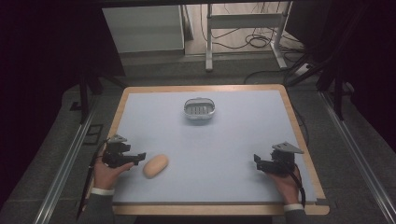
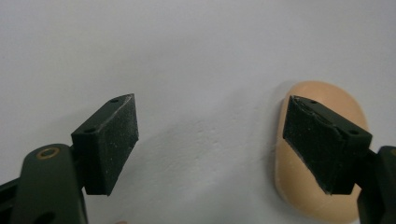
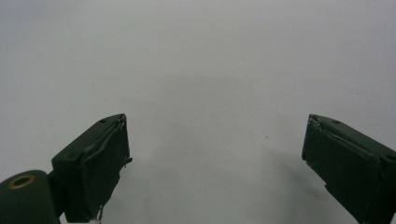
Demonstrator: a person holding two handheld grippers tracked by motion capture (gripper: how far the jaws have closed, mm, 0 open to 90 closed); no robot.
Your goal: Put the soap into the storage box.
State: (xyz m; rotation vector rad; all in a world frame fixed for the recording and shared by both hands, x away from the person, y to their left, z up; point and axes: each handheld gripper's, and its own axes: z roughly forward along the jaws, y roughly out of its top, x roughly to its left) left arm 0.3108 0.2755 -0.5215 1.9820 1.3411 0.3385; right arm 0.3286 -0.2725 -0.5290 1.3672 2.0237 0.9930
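A peach-coloured oval bar of soap (image 1: 155, 165) lies on the pale blue mat near the front left. My left gripper (image 1: 138, 157) sits just left of it, jaws open and pointing toward it. In the left gripper view the soap (image 2: 299, 186) lies behind the right jaw, and bare mat shows between the jaws of the left gripper (image 2: 210, 140). A white soap dish (image 1: 199, 109) with a slotted floor stands at the back middle. My right gripper (image 1: 258, 161) rests at the front right, and the right gripper (image 3: 215, 154) is open over bare mat.
The mat lies on a wooden-rimmed table (image 1: 299, 126). Metal rails run along both sides of the table, and a white frame with cables stands on the floor behind it.
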